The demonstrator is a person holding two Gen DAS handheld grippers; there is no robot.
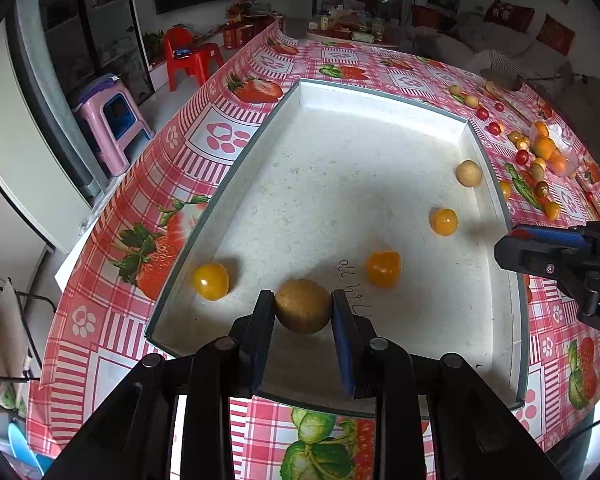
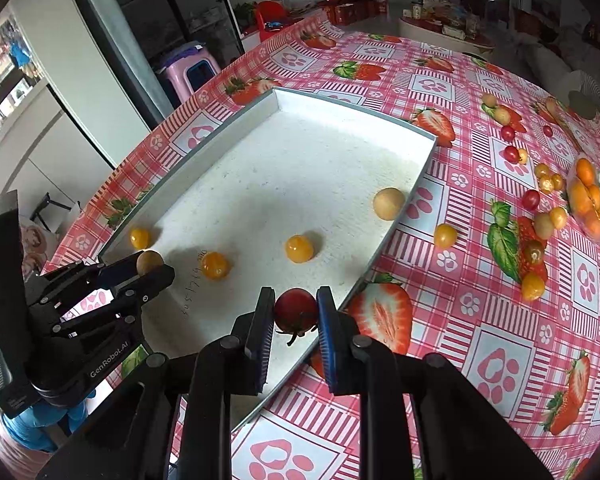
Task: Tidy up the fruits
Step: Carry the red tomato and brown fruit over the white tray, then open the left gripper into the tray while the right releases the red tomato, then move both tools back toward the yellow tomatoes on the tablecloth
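Observation:
A white tray lies on the strawberry tablecloth. My left gripper is shut on a brown round fruit above the tray's near left part; it also shows in the right wrist view. My right gripper is shut on a red cherry tomato over the tray's near right edge. In the tray lie three yellow-orange fruits and a pale round fruit.
Loose fruits lie on the cloth right of the tray: red tomatoes, yellow fruits, a clear bag of orange fruits. The table's left edge drops off near a pink stool and red chair.

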